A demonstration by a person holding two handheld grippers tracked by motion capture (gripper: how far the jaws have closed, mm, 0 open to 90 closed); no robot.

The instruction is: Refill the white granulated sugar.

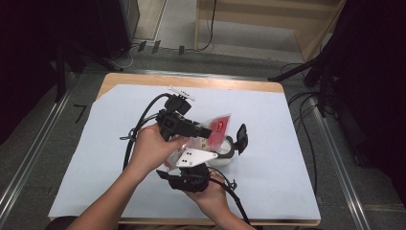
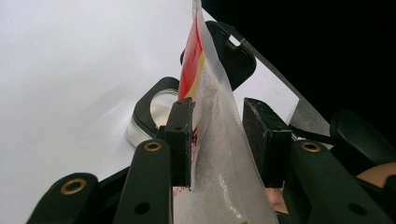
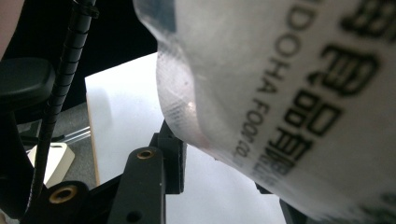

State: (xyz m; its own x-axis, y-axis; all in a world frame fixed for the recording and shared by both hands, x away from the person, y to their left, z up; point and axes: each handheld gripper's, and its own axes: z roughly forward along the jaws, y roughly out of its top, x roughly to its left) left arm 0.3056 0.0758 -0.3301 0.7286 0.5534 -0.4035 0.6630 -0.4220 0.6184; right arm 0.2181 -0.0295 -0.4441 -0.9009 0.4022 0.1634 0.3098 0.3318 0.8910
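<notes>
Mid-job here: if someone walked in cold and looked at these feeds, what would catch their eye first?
Probably the red and clear plastic pouch, held up over the middle of the white table cover between the left gripper and the right gripper. Just beneath it sits a small container with a black rim, its black lid flipped up at the pouch's right.
</notes>
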